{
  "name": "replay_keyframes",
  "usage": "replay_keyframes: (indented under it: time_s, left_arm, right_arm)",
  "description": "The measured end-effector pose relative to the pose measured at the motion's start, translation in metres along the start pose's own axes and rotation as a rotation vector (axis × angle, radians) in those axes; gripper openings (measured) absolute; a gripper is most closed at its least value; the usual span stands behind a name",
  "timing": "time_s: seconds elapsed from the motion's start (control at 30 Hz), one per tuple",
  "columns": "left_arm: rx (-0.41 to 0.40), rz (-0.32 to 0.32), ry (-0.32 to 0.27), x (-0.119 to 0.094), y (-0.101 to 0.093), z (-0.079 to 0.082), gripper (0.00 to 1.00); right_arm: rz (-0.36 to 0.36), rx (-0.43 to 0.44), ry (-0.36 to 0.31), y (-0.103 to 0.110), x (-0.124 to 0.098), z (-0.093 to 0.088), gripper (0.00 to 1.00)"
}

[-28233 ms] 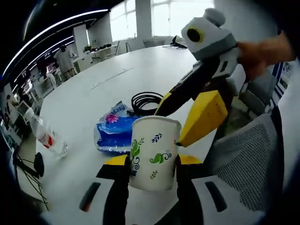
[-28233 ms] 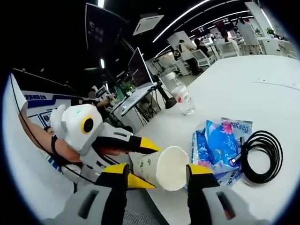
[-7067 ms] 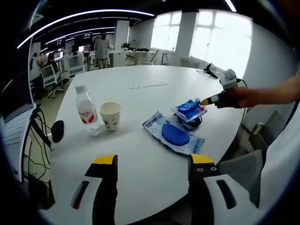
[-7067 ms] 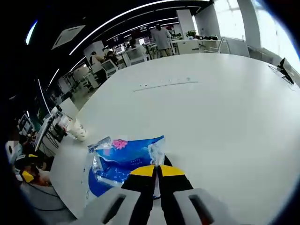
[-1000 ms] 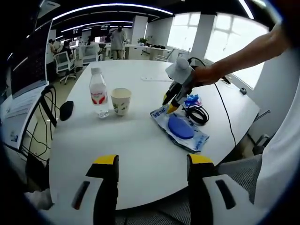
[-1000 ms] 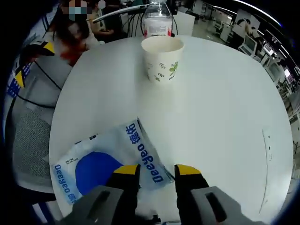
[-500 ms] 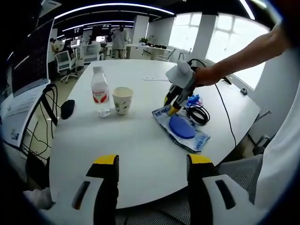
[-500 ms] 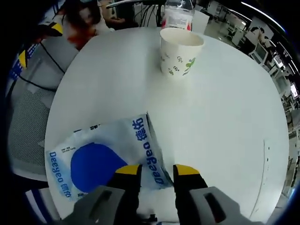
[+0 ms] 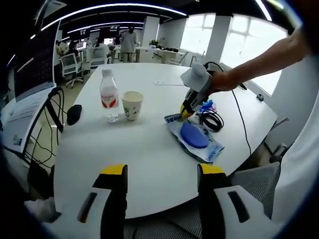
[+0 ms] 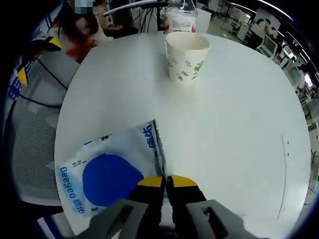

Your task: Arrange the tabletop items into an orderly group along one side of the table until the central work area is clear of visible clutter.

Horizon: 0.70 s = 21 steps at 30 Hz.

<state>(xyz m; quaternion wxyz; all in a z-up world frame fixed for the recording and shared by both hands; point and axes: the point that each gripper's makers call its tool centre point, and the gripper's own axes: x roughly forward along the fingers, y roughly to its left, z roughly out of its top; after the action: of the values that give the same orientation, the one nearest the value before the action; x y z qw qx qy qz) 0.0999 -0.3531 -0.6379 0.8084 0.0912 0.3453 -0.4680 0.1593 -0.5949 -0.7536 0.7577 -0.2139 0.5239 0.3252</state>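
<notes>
The right hand-held gripper (image 10: 167,180) is pressed together on the near edge of the wipes pack (image 10: 112,172), which lies flat on the white counter (image 10: 239,139) just ahead of its tips. Further ahead, a paper cup (image 10: 186,56) is seen, with a water bottle (image 10: 179,17) close behind it. The left hand-held gripper (image 9: 160,172) is kept spread over the near counter edge, nothing between its jaws; a coiled black cable (image 9: 212,119) lies beyond the pack, to its right.

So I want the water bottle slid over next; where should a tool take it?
Grip the bottle across its labelled middle, coming in level from the open table side away from the cup: it stands upright, round and narrow, with the cup close beside it.
</notes>
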Motion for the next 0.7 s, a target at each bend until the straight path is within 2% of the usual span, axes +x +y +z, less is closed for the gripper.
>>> replay_keyframes:
  time_s: [0.17,0.43,0.53,0.7]
  left_arm:
    - [0.003,-0.004,0.003,0.000,-0.001,-0.002,0.56]
    - [0.005,-0.012,0.005,-0.001,0.000,-0.004,0.56]
    - [-0.006,-0.013,-0.007,-0.001,0.000,0.000,0.55]
    - [-0.002,-0.022,-0.005,0.003,-0.002,0.001,0.55]
  right_arm:
    - [-0.002,0.082,-0.042,0.005,-0.005,0.004,0.00]
    - [-0.026,0.371,-0.149,-0.002,-0.016,-0.003,0.00]
    - [-0.029,0.470,-0.177,-0.004,-0.025,-0.015,0.00]
    - [-0.041,0.571,-0.203,0.000,-0.038,-0.033,0.00]
